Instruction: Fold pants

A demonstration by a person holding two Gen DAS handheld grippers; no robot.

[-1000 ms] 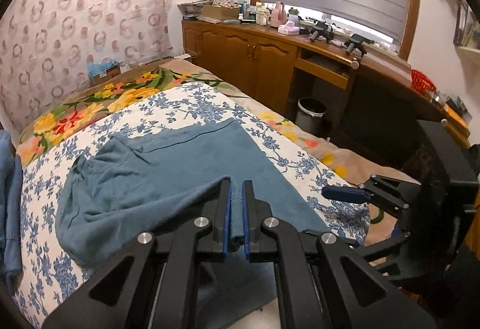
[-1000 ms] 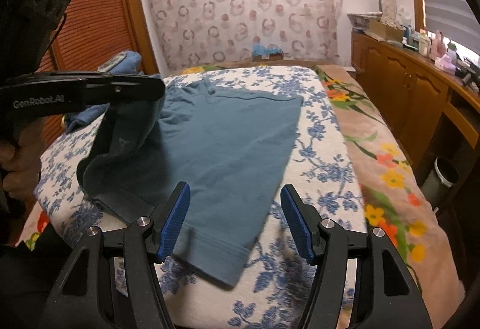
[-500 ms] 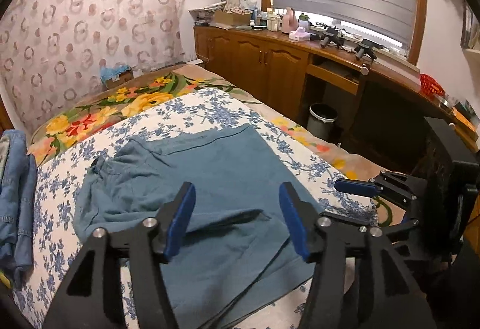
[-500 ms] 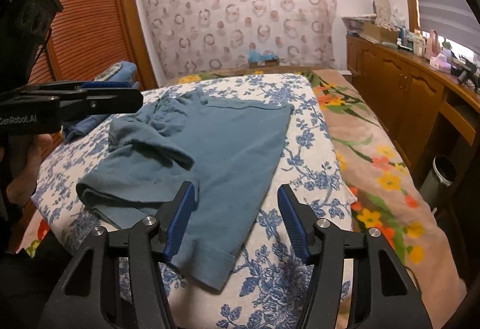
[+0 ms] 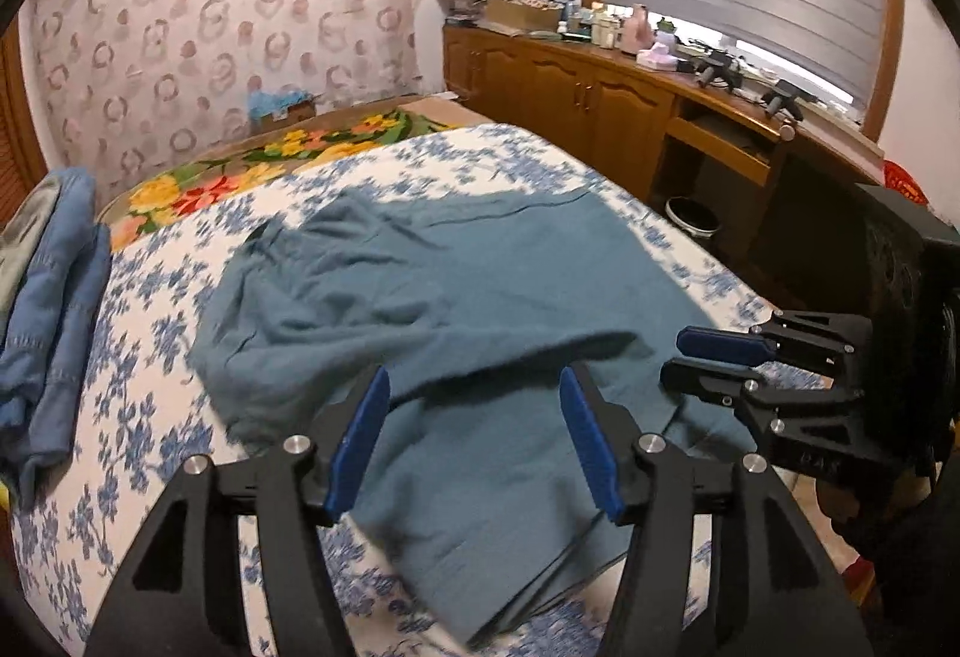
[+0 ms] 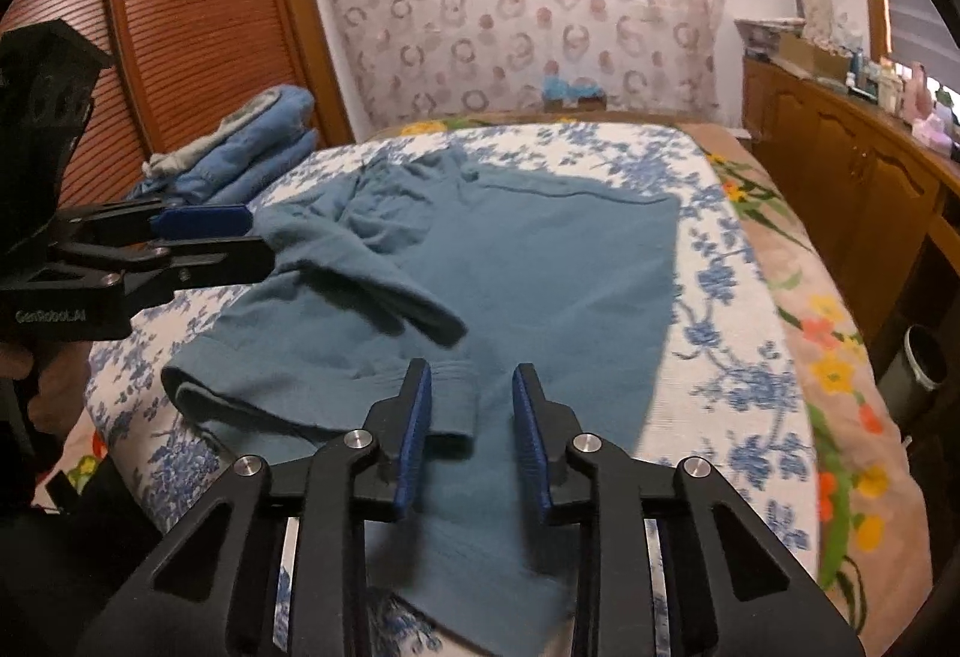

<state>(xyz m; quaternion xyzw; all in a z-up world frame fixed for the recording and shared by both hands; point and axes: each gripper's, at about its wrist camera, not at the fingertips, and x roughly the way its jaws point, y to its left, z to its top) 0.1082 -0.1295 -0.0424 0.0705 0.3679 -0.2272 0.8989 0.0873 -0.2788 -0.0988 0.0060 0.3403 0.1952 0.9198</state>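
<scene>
Teal pants (image 5: pixel 456 297) lie on the bed (image 5: pixel 150 357), one leg loosely folded over, still rumpled; left gripper (image 5: pixel 474 429) and right gripper (image 6: pixel 471 432) both spread, holding nothing.

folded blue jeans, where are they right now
The folded blue jeans lie at the bed's left edge in the left wrist view, beside the teal pants, by the wooden closet doors.

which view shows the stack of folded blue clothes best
Left wrist view: the folded blue clothes lie along the bed's edge, most of their length showing. Right wrist view shows them smaller, farther off, beside the wooden wardrobe.
</scene>
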